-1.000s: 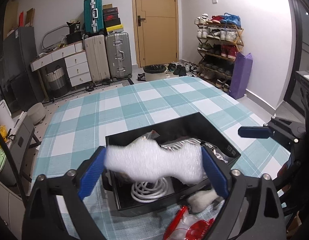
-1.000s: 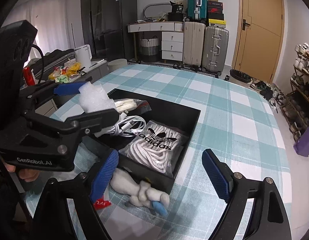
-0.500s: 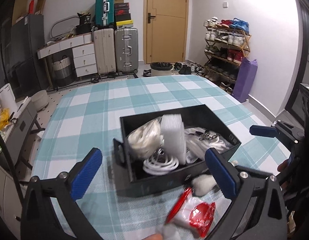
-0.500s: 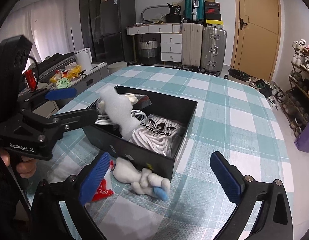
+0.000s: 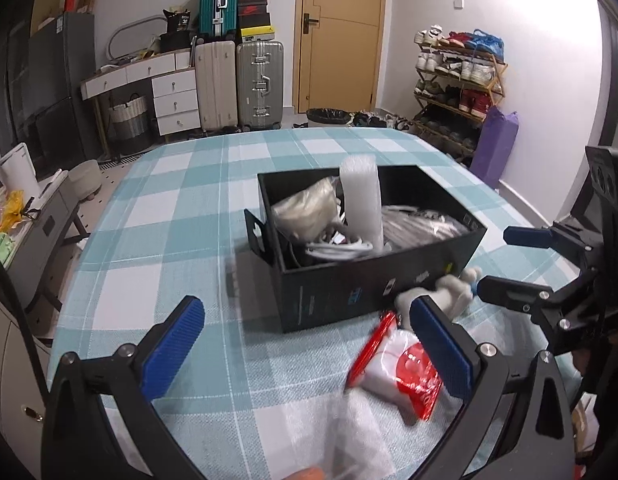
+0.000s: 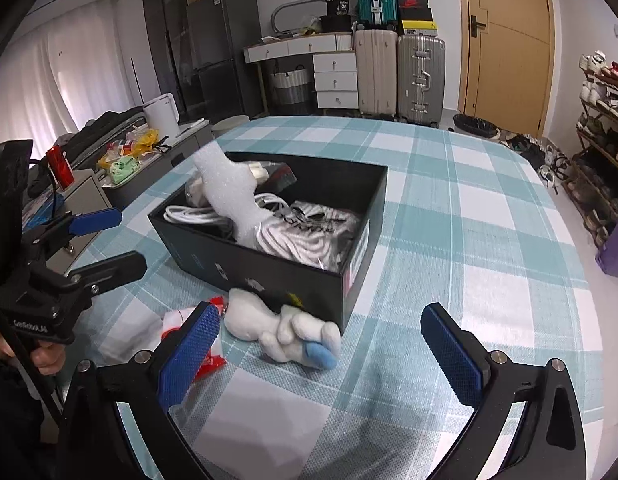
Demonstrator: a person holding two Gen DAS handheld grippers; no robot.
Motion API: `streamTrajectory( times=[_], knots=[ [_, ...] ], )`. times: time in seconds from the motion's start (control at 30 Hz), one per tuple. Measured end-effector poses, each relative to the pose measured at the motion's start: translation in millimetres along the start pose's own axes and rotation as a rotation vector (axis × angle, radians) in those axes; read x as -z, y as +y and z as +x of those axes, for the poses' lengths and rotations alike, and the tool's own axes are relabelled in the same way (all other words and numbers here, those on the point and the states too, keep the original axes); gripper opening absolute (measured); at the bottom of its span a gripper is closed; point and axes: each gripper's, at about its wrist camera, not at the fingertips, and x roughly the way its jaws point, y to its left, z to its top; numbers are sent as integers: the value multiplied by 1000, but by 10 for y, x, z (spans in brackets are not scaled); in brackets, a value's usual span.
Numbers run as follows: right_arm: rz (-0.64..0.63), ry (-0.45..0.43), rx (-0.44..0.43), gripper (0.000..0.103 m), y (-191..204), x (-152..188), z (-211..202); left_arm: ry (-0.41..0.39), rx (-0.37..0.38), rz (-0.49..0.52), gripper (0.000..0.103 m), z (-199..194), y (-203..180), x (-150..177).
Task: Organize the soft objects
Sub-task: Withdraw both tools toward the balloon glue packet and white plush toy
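Note:
A black box (image 5: 369, 284) (image 6: 269, 268) sits on the checked table (image 5: 169, 220). Inside it a white foam piece (image 5: 361, 200) (image 6: 229, 188) stands upright among white cables (image 5: 337, 248) and a bag of white cord (image 6: 309, 236). A white plush toy (image 6: 277, 324) (image 5: 449, 292) with a blue tip lies against the box's front wall. A red and white packet (image 5: 409, 372) (image 6: 177, 324) lies beside it. My left gripper (image 5: 305, 320) (image 6: 109, 240) is open and empty, in front of the box's left corner. My right gripper (image 6: 321, 320) (image 5: 505, 264) is open, with the plush toy just ahead of its left finger.
A blurred white sheet of wrap (image 5: 361, 432) lies at the table's near edge. Suitcases (image 5: 237, 80), a drawer unit (image 5: 173, 96) and a shoe rack (image 5: 457, 80) stand on the floor beyond the table. A low cabinet (image 6: 121, 168) with clutter stands off the left edge.
My left gripper let go of the foam piece, which now stands in the box, and drew back to the left and lower. My right gripper's jaws widened.

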Motion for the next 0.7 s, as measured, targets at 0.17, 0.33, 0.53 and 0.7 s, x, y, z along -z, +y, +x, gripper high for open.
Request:
streamTrajectory(
  times=[0.17, 0.33, 0.53, 0.7],
  knots=[
    [11, 37, 2, 102, -33, 59, 60, 10, 18, 4, 103, 17, -43, 39],
    [27, 56, 1, 102, -61, 79, 116, 5, 22, 67, 103, 6, -139, 80],
    [65, 90, -2, 102, -129, 110, 227, 51, 57, 73, 103, 79, -169, 107],
    [83, 113, -2, 102, -156, 145, 312, 85, 79, 91, 103, 116, -237, 155]
  ],
)
